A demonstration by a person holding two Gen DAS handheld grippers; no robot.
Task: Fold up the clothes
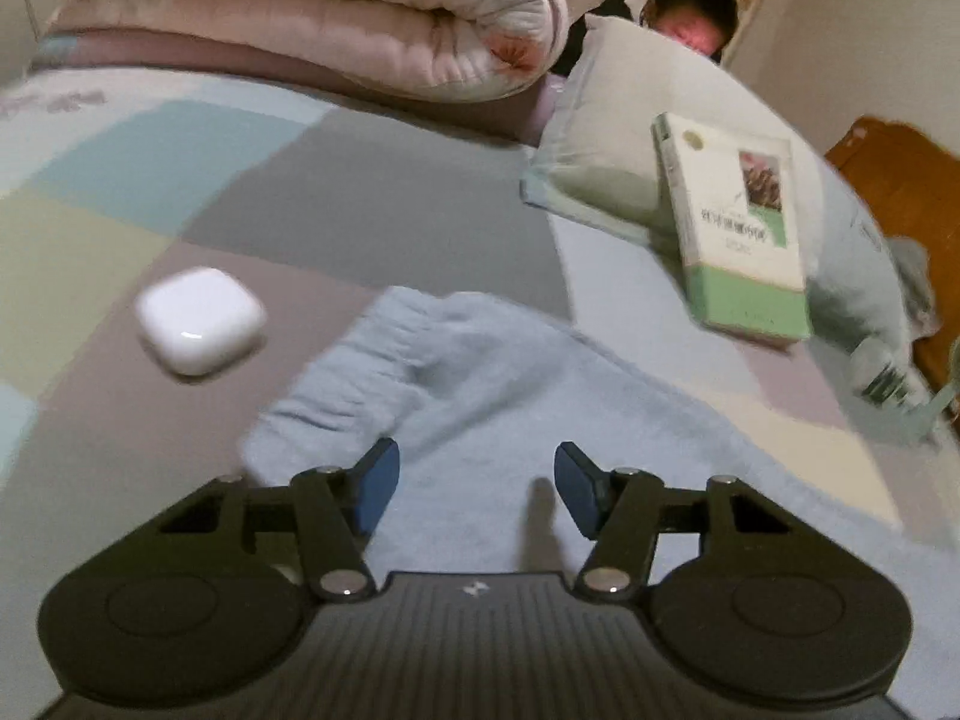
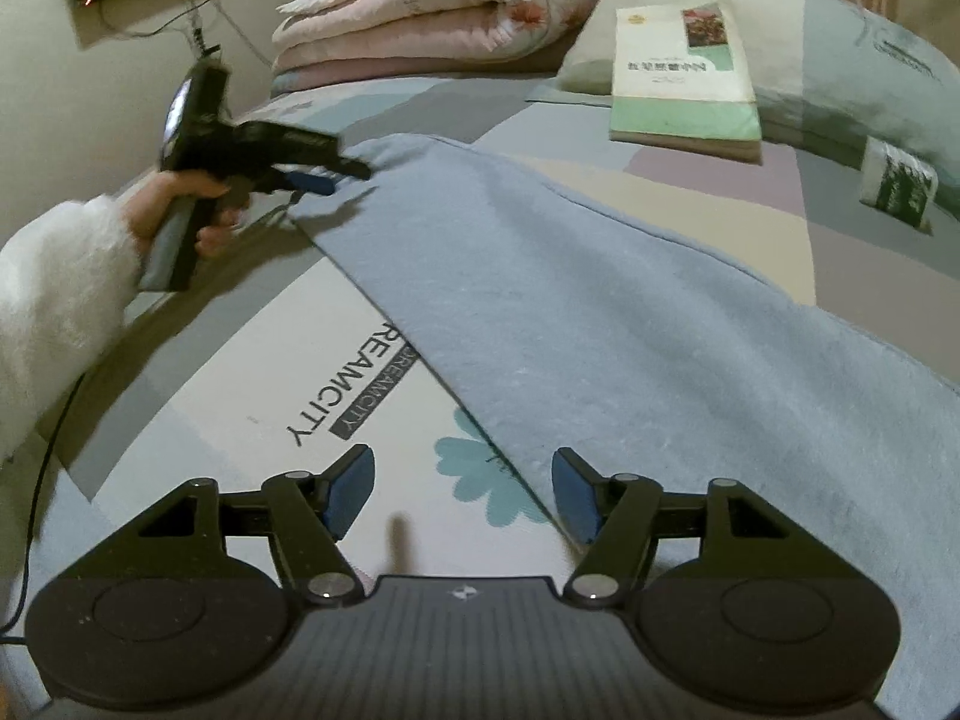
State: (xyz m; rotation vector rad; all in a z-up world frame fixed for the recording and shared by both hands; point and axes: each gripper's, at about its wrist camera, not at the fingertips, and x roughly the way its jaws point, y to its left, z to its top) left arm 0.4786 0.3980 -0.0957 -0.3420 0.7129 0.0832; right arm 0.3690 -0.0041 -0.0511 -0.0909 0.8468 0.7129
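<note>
The light-blue fleecy garment (image 2: 630,312) lies spread on the bed, unfolded; left claw (image 1: 476,483) and right claw (image 2: 462,489) gape empty.

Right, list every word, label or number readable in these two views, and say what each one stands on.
"DREAMCITY", with the first letter partly under the pale blue garment: printed in dark letters on the patchwork bedsheet.
Title on the white and green paperback book: several characters, too blurred to read.
Grey print on the pale green pillow: too distorted to read.
</note>
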